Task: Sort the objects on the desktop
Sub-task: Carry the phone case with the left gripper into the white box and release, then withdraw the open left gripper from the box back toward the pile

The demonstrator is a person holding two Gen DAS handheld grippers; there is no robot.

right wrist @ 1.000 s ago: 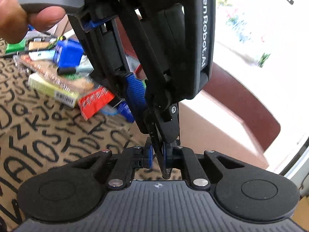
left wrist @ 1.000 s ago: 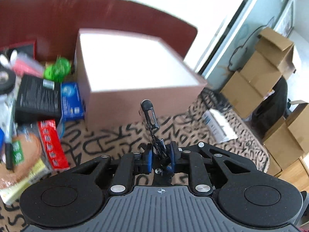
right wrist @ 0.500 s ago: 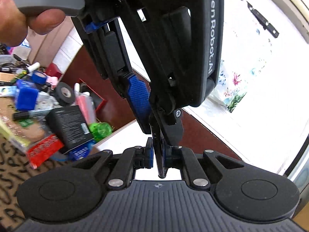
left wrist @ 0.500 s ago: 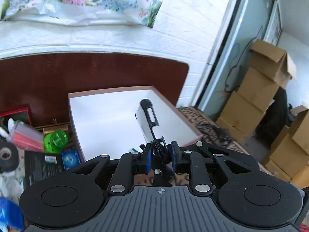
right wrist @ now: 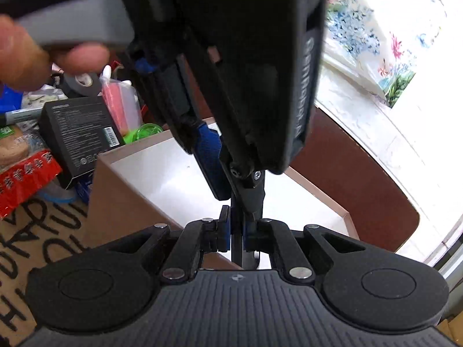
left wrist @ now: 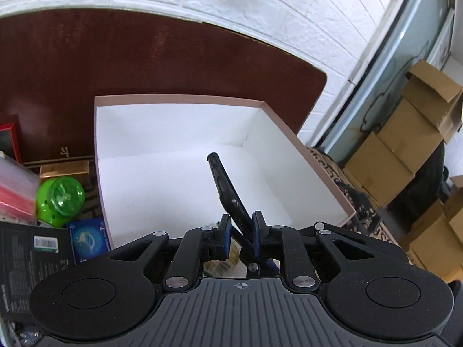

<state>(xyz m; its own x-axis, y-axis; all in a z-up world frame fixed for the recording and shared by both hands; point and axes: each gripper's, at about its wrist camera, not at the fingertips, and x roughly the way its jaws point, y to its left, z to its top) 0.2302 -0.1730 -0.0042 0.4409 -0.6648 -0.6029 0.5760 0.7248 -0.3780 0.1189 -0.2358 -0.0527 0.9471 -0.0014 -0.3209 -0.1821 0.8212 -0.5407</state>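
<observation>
A slim black tool (left wrist: 222,185) sticks out forward over the white inside of an open pink-brown box (left wrist: 179,97). It stands between the jaws of my left gripper (left wrist: 241,231), which are opening. The tool leans on the right pad, and a gap shows at the left pad. In the right wrist view the left gripper hangs over the box (right wrist: 121,202), its blue pad (right wrist: 207,159) facing me, with a person's hand (right wrist: 20,57) on its grey handle. My right gripper (right wrist: 237,231) is shut on a thin black strip that looks like the same tool's near end.
Left of the box lie a green round toy (left wrist: 60,199), a blue packet (left wrist: 86,240), a black carton (right wrist: 78,136), a red packet (right wrist: 26,176) and a tape roll (right wrist: 81,82) on letter-print cloth (right wrist: 34,245). A dark red board (left wrist: 144,57) stands behind. Cardboard boxes (left wrist: 405,144) are stacked at the right.
Both grippers have travelled together from in front of the box to above its open inside. The left jaws have widened, and the tool now tilts against the right pad.
</observation>
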